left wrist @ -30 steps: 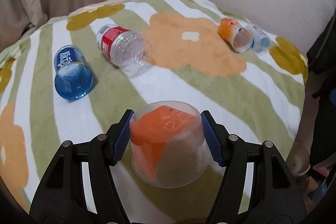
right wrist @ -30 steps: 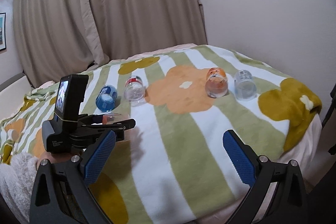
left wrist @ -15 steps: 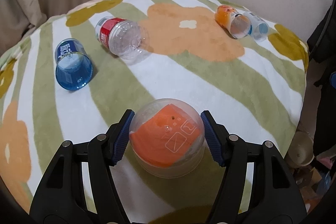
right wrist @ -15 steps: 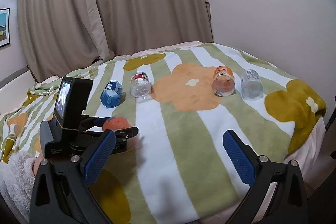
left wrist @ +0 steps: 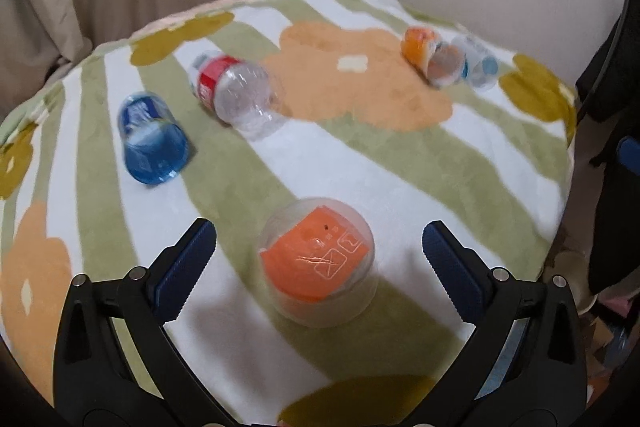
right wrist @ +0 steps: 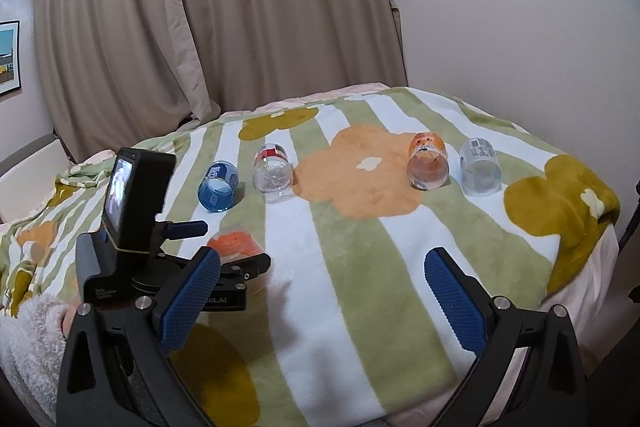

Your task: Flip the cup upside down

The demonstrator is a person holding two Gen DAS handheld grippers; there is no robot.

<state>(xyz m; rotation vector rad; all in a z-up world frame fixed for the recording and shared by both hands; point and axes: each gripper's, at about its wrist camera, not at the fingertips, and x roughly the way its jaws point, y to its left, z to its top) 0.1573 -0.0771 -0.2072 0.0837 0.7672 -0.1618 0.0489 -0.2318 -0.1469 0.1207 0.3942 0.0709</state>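
The left claw (left wrist: 319,241) stands spread wide, its blue ribbed pads (left wrist: 185,269) clear of the clear plastic cup with the orange label (left wrist: 318,261) on both sides. That cup sits mouth-down on the bed's striped floral blanket (left wrist: 460,183), near the blanket's near edge, so the flip looks done and the step in hand is the release. The right claw (right wrist: 320,301) hangs spread too, pinching nothing. Farther toward the head of the bed lie a blue cup (left wrist: 152,141), a red-labelled clear bottle (left wrist: 236,93), and an orange cup (left wrist: 430,57) beside a pale clear one (left wrist: 478,65) (all on their sides). Next, I judge, the left claw should back straight away without nudging the cup.
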